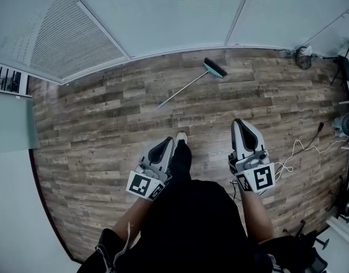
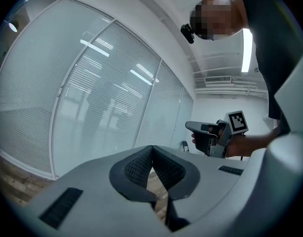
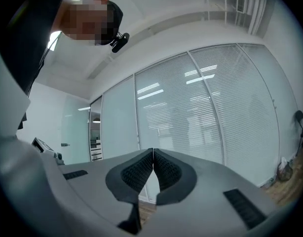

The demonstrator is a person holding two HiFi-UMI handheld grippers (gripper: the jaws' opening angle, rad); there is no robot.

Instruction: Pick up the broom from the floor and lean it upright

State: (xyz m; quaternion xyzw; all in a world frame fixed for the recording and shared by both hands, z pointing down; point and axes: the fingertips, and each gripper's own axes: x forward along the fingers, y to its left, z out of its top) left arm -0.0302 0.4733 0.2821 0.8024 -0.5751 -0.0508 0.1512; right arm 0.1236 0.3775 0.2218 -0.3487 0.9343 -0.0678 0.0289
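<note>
Broom (image 1: 188, 84) lies flat on floor (image 1: 95, 135), well ahead; left tool (image 1: 165, 145) and right tool (image 1: 239, 124) pinched closed, empty, no reach begun yet.

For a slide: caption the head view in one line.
Left gripper and right gripper, shut and empty, face the broom lying on the wood floor by the glass wall.

Broom (image 1: 188, 85) lay far off, too small to make out its bristles. Well to the right of it, a dark bundle (image 1: 303, 57) was too small to name, and past that a chair (image 1: 346, 61) was cut by the edge. Nearer than the broom, a shoe (image 1: 181, 136) showed only its toe, the rest hidden by the leg (image 1: 182, 161).
</note>
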